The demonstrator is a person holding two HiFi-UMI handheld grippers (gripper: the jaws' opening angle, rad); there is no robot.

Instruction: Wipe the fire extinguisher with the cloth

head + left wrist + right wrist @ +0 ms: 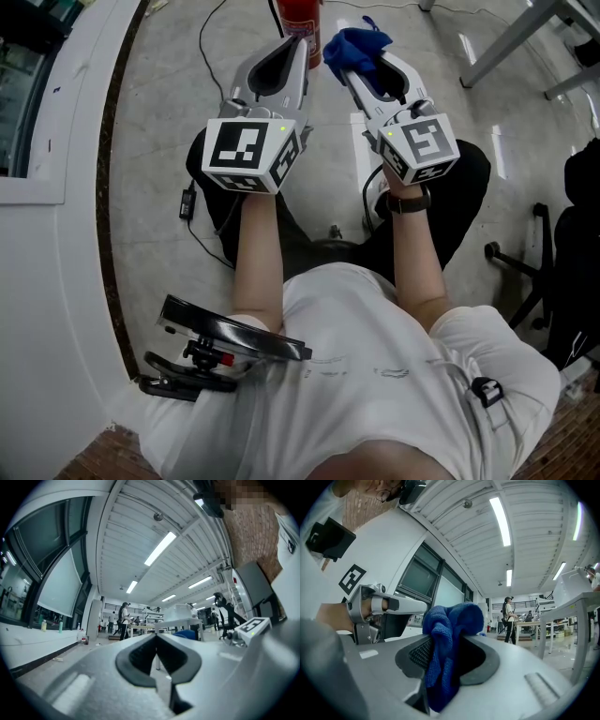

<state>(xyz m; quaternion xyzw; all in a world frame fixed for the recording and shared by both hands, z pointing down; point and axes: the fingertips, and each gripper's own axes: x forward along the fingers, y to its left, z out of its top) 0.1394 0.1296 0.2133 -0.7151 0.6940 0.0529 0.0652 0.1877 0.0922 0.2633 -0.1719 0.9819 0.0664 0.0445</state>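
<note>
Right gripper (pixel 448 641) first: its jaws are clamped on the cloth (pixel 453 616), a blue, nubbly terry bunched into a soft wad that spills above and below the dark ribbed pads; left gripper (pixel 156 637) has its jaws pressed together on nothing, smooth grey plastic shells meeting at a point. From the head view, the cloth (pixel 354 45) hangs just beside the fire extinguisher (pixel 300 21), a glossy red cylinder standing on the pale polished floor (pixel 159 112) at the top edge, only its lower body showing. Whether cloth and cylinder touch I can't tell; my read is the cloth is secured and brought up, and the wiping itself looks barely begun or not yet begun; most of the cylinder remains to cover.
</note>
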